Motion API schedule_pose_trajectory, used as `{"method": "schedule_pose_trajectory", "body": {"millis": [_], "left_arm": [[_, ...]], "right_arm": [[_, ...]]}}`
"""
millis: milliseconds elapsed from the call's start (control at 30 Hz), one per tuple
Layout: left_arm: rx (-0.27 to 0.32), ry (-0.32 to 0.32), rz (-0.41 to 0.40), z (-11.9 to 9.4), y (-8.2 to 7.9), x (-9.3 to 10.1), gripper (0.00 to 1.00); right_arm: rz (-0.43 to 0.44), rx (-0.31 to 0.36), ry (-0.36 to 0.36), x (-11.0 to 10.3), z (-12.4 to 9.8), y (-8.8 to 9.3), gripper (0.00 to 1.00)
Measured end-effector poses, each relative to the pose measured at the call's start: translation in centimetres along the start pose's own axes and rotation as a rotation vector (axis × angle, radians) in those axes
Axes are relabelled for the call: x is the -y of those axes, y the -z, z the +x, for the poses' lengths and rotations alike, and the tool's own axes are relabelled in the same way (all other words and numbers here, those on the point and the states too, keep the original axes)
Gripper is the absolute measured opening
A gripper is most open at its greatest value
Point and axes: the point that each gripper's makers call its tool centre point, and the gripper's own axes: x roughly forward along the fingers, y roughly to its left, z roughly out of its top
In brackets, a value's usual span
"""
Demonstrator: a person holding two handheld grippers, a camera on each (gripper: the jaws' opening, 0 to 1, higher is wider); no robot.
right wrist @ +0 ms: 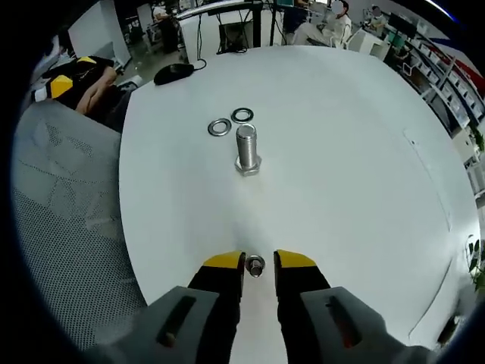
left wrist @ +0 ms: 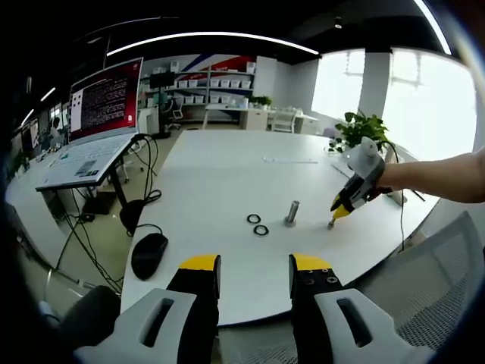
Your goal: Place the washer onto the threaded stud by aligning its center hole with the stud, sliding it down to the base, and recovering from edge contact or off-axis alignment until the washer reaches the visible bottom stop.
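White tabletop (right wrist: 341, 152) carries the upright threaded stud (right wrist: 246, 148), with two spare washers (right wrist: 230, 121) just beside it. The right tongs (right wrist: 256, 264) pinch a washer (right wrist: 255, 265) edgewise, low to the surface, probably for lifting. The left tongs (left wrist: 254, 271) hang spread, well apart.

My threaded stud (right wrist: 247, 149) stands upright on the white bench (right wrist: 341, 167), a silver bolt resting on its hex head, nothing on its shaft. Two flat silver washers (right wrist: 220, 127) lie just beyond it, side by side. A third small washer (right wrist: 255, 265) sits between my right gripper's (right wrist: 258, 262) yellow tips, at the bench surface.
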Motion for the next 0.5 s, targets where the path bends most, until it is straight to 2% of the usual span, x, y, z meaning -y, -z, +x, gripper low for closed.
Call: {"method": "schedule_pose_trajectory", "body": {"millis": [67, 133, 233, 400, 500], "left_arm": [[0.001, 0.000, 0.000, 0.0, -0.1, 0.1, 0.34], [0.002, 0.001, 0.000, 0.0, 0.0, 0.0, 0.34], [0.004, -0.001, -0.001, 0.0, -0.1, 0.0, 0.34], [0.005, 0.000, -0.001, 0.0, -0.1, 0.0, 0.34], [0.005, -0.001, -0.001, -0.1, -0.1, 0.0, 0.34]], "right_arm": [[-0.018, 0.038, 0.004, 0.0, -0.6, -1.4, 0.24], [0.006, 0.108, 0.009, -0.2, -1.2, -3.4, 0.26], [0.026, 0.198, -0.039, -1.0, -1.1, -6.4, 0.27], [-0.013, 0.219, -0.027, -1.6, 0.9, -9.2, 0.28], [-0.028, 0.212, -0.027, -2.3, 2.4, -9.8, 0.28]]}}
